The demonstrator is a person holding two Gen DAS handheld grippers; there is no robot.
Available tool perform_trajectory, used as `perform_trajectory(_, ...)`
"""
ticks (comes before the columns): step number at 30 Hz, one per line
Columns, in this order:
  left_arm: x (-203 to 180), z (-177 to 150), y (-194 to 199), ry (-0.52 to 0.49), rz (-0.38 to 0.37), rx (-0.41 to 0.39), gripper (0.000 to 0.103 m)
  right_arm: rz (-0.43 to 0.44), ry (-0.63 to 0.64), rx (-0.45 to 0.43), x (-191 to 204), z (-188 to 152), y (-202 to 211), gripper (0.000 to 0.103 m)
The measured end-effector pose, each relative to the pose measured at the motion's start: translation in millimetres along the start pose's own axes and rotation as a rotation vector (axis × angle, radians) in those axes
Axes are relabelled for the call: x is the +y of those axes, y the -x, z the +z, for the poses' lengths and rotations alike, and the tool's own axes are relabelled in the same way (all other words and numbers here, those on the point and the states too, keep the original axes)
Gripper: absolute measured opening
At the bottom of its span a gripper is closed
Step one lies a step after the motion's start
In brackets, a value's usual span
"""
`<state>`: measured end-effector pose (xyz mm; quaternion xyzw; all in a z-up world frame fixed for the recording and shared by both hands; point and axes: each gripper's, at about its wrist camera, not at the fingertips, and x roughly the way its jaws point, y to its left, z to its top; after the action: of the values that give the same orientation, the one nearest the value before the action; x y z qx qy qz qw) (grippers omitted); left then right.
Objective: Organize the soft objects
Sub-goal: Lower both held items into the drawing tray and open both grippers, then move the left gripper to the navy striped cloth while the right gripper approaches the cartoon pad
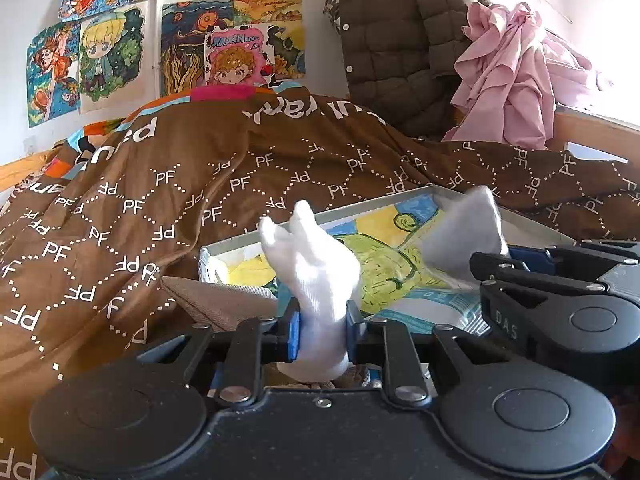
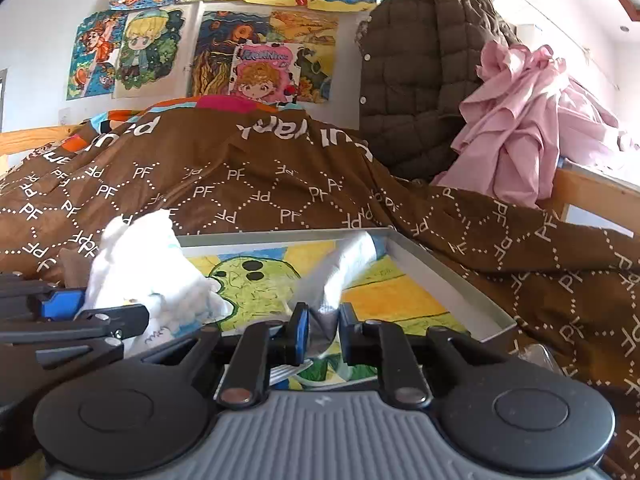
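My left gripper [image 1: 323, 332] is shut on a white sock [image 1: 316, 268] that sticks up from between its blue pads. My right gripper [image 2: 323, 332] is shut on a second, greyish-white sock [image 2: 340, 272], also upright. Both socks hang over a shallow grey-rimmed tray [image 2: 440, 272] with a green and yellow drawing lining its bottom. The two grippers are side by side. The right gripper [image 1: 492, 268] and its sock [image 1: 468, 232] show at the right of the left wrist view. At the left of the right wrist view are the left gripper [image 2: 80, 308] and its sock [image 2: 148, 276].
The tray rests on a bed under a brown blanket [image 1: 160, 200] printed with "PF". A beige cloth piece [image 1: 216, 300] lies at the tray's left corner. A quilted brown jacket [image 1: 400, 40] and a pink garment [image 1: 508, 80] hang at the back right. Drawings [image 1: 100, 52] cover the wall.
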<state>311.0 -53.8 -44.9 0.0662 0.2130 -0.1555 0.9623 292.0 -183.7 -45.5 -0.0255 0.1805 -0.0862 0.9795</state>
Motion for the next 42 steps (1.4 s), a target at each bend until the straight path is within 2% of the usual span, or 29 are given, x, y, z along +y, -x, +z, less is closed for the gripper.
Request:
perform_trajectory(4, 4.1, 0.6, -1.8, 0.039, -0.011, 0.012, 0.030, 0.000, -0.015, 0.024, -3.8, 0.2, -0.4, 0.018)
perform_trajectory(6, 5.6, 0.7, -2.3, 0.045, -0.006, 0.016, 0.032, 0.004, -0.026, 0.033, -6.7, 0.6, 1.5, 0.021)
perform_trajectory(10, 5.9, 2.1, -1.4, 0.048, -0.003, 0.017, 0.048, 0.006, -0.037, 0.042, -12.9, 4.8, 7.5, 0.029)
perform_trajectory(12, 4.4, 2.5, -0.8, 0.045, 0.000, 0.019, 0.053, 0.009, -0.043, 0.049, -16.6, 6.8, 11.5, 0.035)
perform_trajectory(17, -1.9, 8.1, 5.0, 0.015, 0.009, 0.018, 0.067, -0.002, -0.075, 0.046, -29.0, 15.1, 25.7, 0.043)
perform_trajectory(24, -6.5, 23.0, 36.4, 0.021, -0.015, -0.052, 0.085, -0.022, -0.094, -0.022, -47.3, 34.0, 67.0, 0.065)
perform_trajectory(28, -11.1, 29.6, 58.0, 0.027, -0.028, -0.088, 0.093, -0.042, -0.079, -0.066, -56.0, 39.4, 97.9, 0.073)
perform_trajectory(31, -12.5, 30.7, 75.1, 0.038, -0.037, -0.113, 0.101, -0.057, -0.088, -0.092, -64.0, 40.6, 121.0, 0.087)
perform_trajectory(35, -11.7, 23.9, 96.7, 0.053, -0.049, -0.121, 0.102, -0.054, -0.137, -0.108, -77.9, 34.9, 150.3, 0.097)
perform_trajectory(42, -15.1, 10.9, 131.8, 0.074, -0.085, -0.087, 0.102, -0.062, -0.130, -0.101, -91.1, 21.3, 188.1, 0.103)
